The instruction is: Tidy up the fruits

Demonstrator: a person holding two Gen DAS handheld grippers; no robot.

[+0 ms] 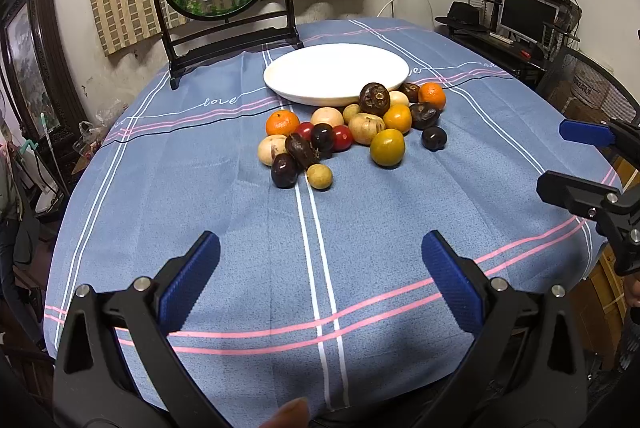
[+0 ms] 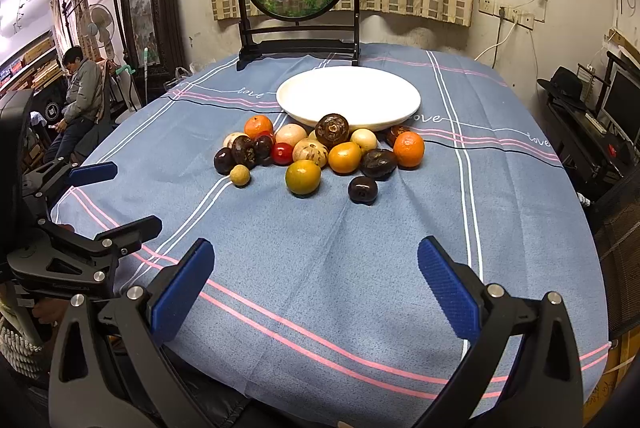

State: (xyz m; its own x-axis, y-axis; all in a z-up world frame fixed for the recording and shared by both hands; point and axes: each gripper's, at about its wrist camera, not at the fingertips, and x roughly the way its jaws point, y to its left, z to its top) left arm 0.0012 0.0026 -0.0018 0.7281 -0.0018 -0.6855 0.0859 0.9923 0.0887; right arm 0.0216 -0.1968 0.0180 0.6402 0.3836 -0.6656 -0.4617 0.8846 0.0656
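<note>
Our left gripper (image 1: 320, 280) and right gripper (image 2: 316, 288) hover wide apart, empty, above the blue striped tablecloth (image 1: 380, 228). Beyond, mixed round fruits (image 1: 352, 131) cluster touching the empty white oval plate (image 1: 336, 71).

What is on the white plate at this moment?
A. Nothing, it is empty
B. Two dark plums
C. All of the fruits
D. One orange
A. The white plate shows only its bare surface, while the fruits lie in a heap on the blue tablecloth in front of it. Both the left gripper and the right gripper are open and hold nothing.
</note>
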